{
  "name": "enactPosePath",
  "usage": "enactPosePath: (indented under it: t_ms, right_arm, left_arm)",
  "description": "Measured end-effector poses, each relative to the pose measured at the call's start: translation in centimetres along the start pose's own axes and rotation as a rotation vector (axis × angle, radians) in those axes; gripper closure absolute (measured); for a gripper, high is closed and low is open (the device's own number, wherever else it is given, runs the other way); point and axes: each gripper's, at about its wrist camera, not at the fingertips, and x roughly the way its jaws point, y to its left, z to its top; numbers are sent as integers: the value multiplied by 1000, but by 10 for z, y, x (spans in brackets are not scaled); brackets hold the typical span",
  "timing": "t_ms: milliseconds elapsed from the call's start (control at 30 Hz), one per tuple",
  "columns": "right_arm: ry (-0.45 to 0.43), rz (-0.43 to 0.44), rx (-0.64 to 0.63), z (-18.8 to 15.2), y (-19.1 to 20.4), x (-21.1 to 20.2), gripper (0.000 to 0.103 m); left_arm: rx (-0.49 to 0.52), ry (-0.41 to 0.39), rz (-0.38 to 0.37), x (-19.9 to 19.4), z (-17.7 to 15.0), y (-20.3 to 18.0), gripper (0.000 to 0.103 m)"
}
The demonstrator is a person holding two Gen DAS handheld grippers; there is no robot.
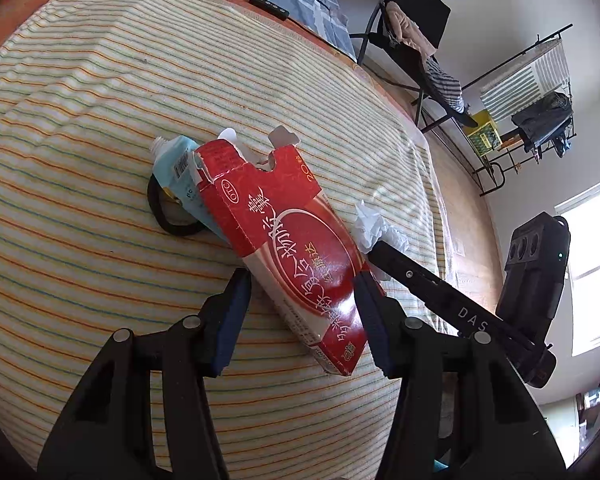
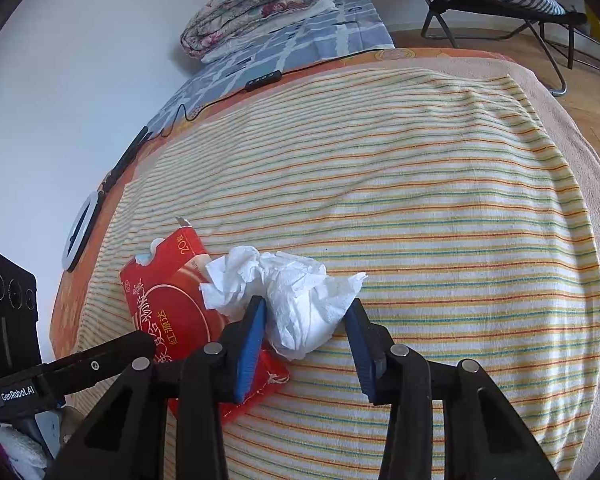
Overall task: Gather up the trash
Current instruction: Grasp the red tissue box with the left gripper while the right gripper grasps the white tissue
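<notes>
A torn red medicine box (image 1: 296, 236) lies on the striped bedcover (image 1: 100, 120). My left gripper (image 1: 300, 296) is open, its blue pads on either side of the box's near end. A light blue tube (image 1: 180, 172) and a black hair tie (image 1: 168, 216) lie behind the box. A crumpled white tissue (image 2: 288, 296) lies to the right of the box (image 2: 168, 304). My right gripper (image 2: 306, 320) is open, with its pads on both sides of the tissue. The tissue also shows in the left wrist view (image 1: 376, 228), beside the right gripper's finger (image 1: 420, 280).
A folded quilt (image 2: 256, 4) sits on a blue checked sheet (image 2: 284, 48) at the bed's far end. A black cable with a controller (image 2: 264, 78) crosses the bed. A folding chair (image 1: 412, 36) and a drying rack (image 1: 532, 92) stand on the wooden floor.
</notes>
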Motion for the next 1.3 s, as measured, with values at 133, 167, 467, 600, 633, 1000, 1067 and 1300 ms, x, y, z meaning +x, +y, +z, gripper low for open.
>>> enactPosePath:
  t_ms: [133,167,467,600,633,1000,1067,1300]
  right_arm:
    - [4,18,0,0,1,3,71]
    - [3,18,-3,0,1,3,72]
    - [1,35,7,-5,0,1,77]
    - [4,42,8,-5,0,2,77]
    - [4,39,5,-5,1,3,77]
    - [-13,22,7,-5,0,-4,81]
    - [-23,4,0,-6,1,-8,81]
    - [-52,-32,-17,-8,1,-33,82]
  left_arm:
    - [18,-28,-11,-2,3,-8,48]
    - [20,-33,-13,-2,5,-11,48]
    - [-48,-64,-58,-3,10,-2,48]
    - [-39,-52,-98,1,13,-11,59]
    - [-22,-52,-89,1,13,-15,66]
    - [-32,-46,-48,4,16,-13,82]
    - [-3,-51,-35,-2,14,-16,83]
    - [56,-68,3,-28,3,-21,86]
